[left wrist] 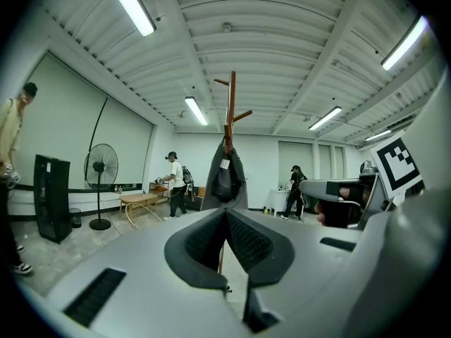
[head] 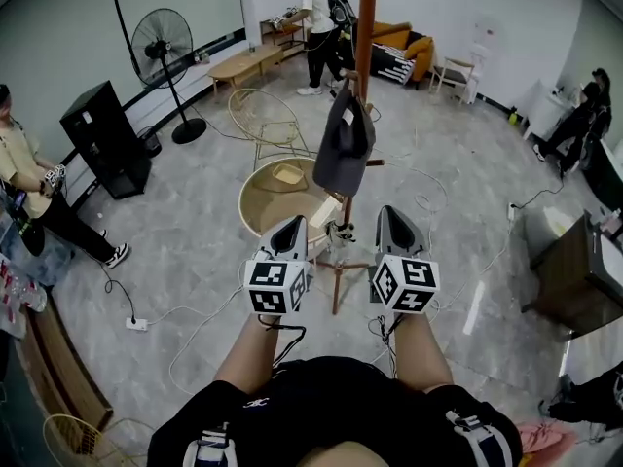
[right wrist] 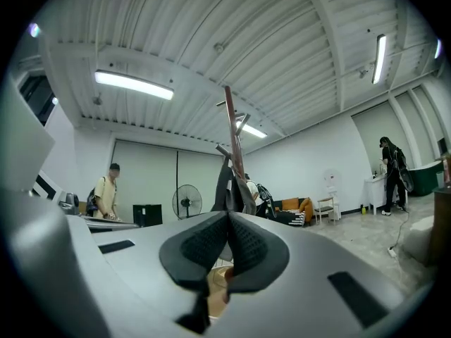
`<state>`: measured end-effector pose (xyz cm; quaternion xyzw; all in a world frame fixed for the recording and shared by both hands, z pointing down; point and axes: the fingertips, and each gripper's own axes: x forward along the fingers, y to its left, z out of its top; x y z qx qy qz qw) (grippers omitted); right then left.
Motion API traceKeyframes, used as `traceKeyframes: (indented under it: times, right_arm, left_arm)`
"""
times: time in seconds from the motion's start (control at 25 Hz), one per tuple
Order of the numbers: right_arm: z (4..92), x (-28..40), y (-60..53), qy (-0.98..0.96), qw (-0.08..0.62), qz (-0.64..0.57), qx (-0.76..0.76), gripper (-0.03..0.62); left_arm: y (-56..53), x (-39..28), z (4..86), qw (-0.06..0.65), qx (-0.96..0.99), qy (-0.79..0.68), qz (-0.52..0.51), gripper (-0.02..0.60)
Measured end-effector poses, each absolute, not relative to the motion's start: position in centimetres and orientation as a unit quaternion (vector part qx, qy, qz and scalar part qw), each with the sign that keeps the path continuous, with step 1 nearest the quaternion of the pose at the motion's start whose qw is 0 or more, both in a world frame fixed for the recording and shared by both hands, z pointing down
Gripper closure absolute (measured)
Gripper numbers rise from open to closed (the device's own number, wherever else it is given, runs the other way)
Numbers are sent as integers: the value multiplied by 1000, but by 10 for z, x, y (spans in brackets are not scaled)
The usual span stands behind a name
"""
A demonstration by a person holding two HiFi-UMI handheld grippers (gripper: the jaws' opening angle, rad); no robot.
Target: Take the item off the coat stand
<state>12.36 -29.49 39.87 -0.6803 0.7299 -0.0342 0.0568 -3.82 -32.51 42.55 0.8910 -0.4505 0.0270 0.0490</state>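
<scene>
A wooden coat stand [head: 365, 27] rises in front of me. A dark grey cloth item [head: 343, 144] with a white label hangs from one of its pegs. My left gripper [head: 291, 226] and right gripper [head: 393, 216] are held side by side below the item, short of it and touching nothing. Both are shut with nothing between their jaws. In the left gripper view the jaws [left wrist: 225, 215] meet under the hanging item [left wrist: 225, 178] on the stand [left wrist: 230, 104]. In the right gripper view the shut jaws [right wrist: 229, 218] sit below the item [right wrist: 229, 185] and the pole [right wrist: 232, 125].
A round wooden table [head: 261, 202] and a wire chair [head: 263, 115] stand just behind the coat stand. A fan [head: 164, 47] and a black speaker [head: 102, 139] are at the left. Cables and a power strip [head: 136, 324] lie on the floor. People stand around the room.
</scene>
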Motion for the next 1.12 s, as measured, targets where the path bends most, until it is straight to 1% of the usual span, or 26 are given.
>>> traceKeyframes:
  times: [0.24,0.48,0.52,0.56,0.6,0.68,0.76,0.92,1.12]
  right_arm:
    - [394,126,-364,715,59,-28,-696,579]
    - [367,126,-394,752,93,-1,-653,578]
    - [362,122,-398,767,96,0,-634,435]
    - [357,120,-403,779,100,-3,-619,366]
    - [351,119,-408,785,103,-5,-610,363]
    - [340,122,-421,791,107,-5,-603,333]
    - [334,126,-437,793,95,-3,-602,309]
    - [334,135,-471,789,40,17,-613,309]
    - [337,142,-506,788,2,15,-615,309]
  left_arm:
    - [-403,-40,431,56,898,-436,35,569]
    - [-437,-33,433,58,894,-442,38,569]
    - [-440,-33,434,60,892,-445,39,569]
    - [-442,-33,434,62,890,-449,40,569]
    - [-444,-33,434,63,889,-452,40,569]
    - [-449,-33,430,60,885,-460,38,571]
    - [-454,-36,427,57,880,-470,34,569]
    - [-461,-41,429,61,866,-495,35,569]
    - [-468,-45,425,61,855,-514,38,569]
